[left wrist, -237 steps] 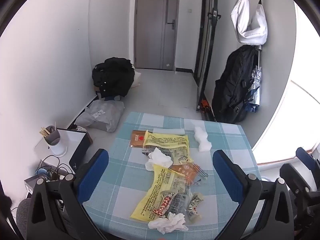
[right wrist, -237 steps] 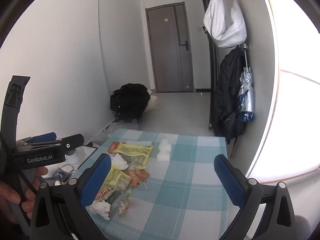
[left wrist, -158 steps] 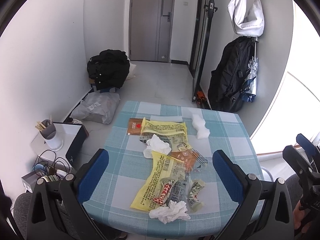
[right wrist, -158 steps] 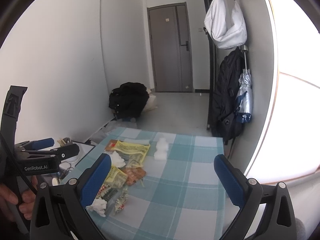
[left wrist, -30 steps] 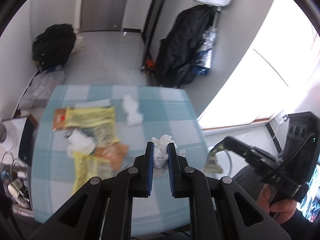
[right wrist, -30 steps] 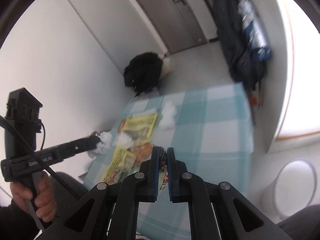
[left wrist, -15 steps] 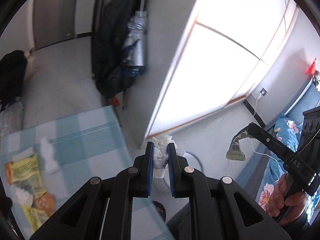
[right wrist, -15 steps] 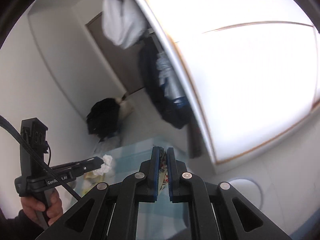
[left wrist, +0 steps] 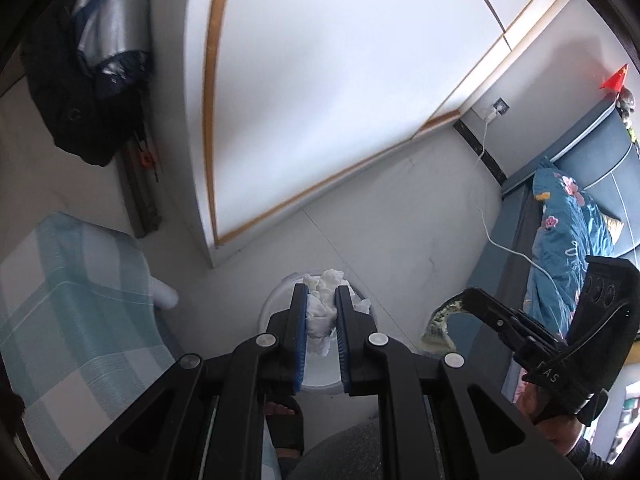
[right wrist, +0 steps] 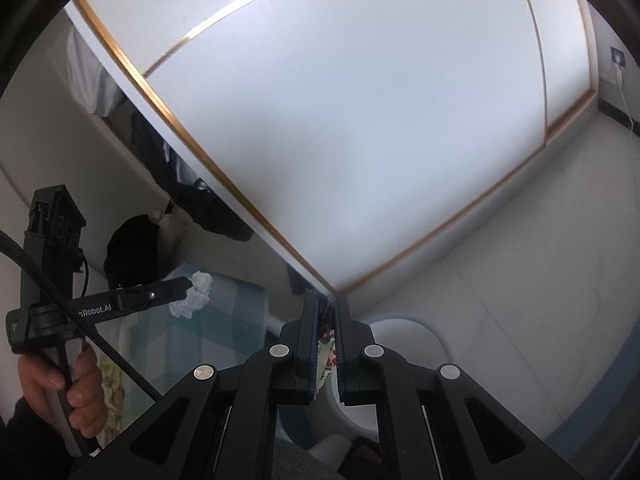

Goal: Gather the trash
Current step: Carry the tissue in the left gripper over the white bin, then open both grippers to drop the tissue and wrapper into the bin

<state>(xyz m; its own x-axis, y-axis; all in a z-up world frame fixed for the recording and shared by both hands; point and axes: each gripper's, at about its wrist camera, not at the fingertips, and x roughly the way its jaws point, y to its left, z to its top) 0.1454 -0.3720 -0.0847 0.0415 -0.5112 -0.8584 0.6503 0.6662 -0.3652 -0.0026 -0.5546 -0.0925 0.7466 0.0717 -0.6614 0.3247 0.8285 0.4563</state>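
Below the left gripper [left wrist: 321,300], a white bin [left wrist: 276,304] is standing on the floor just right of the checked table [left wrist: 76,304], and the crumpled tissue [left wrist: 322,306] pinched tight between its nearly closed fingers is hanging right over the bin's mouth. The right gripper [right wrist: 327,320] is squeezing a flat printed wrapper [right wrist: 326,354] with its fingers fully closed, the bin [right wrist: 404,344] lying just beyond and right of them. By my reading, the left is nearer to dropping.
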